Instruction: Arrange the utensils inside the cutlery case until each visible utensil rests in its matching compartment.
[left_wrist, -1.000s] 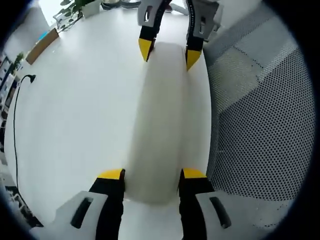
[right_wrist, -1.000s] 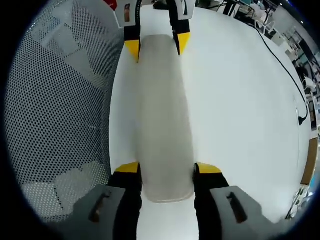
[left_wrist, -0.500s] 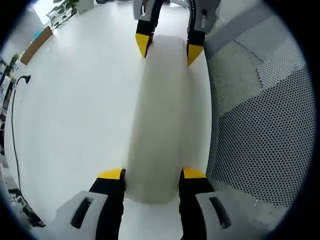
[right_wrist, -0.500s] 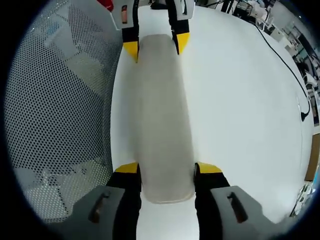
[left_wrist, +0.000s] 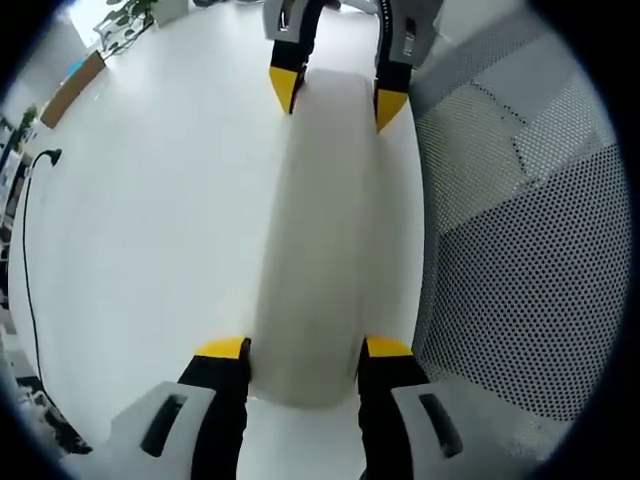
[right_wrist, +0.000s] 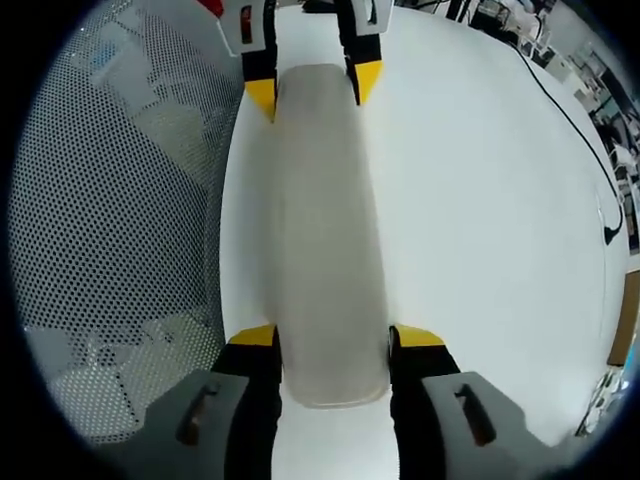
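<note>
A long frosted white cutlery case (left_wrist: 325, 230) stretches over the white table, closed, so its contents are hidden. My left gripper (left_wrist: 305, 348) has its yellow-tipped jaws pressed against both sides of the case's near end. At the far end, the right gripper (left_wrist: 338, 95) clamps the case the same way. In the right gripper view the case (right_wrist: 325, 230) runs up the middle, with my right gripper (right_wrist: 335, 335) shut on its near end and the left gripper (right_wrist: 312, 88) on the far end.
The white table (left_wrist: 150, 200) spreads out to one side of the case. A perforated mesh surface (left_wrist: 520, 250) lies just past the table edge beside the case, also seen as mesh (right_wrist: 110, 200). A black cable (left_wrist: 25, 230) lies far off, near a wooden box (left_wrist: 70, 90).
Both views have shifted slightly. The case stays held at both ends, and neither gripper has changed its hold.
</note>
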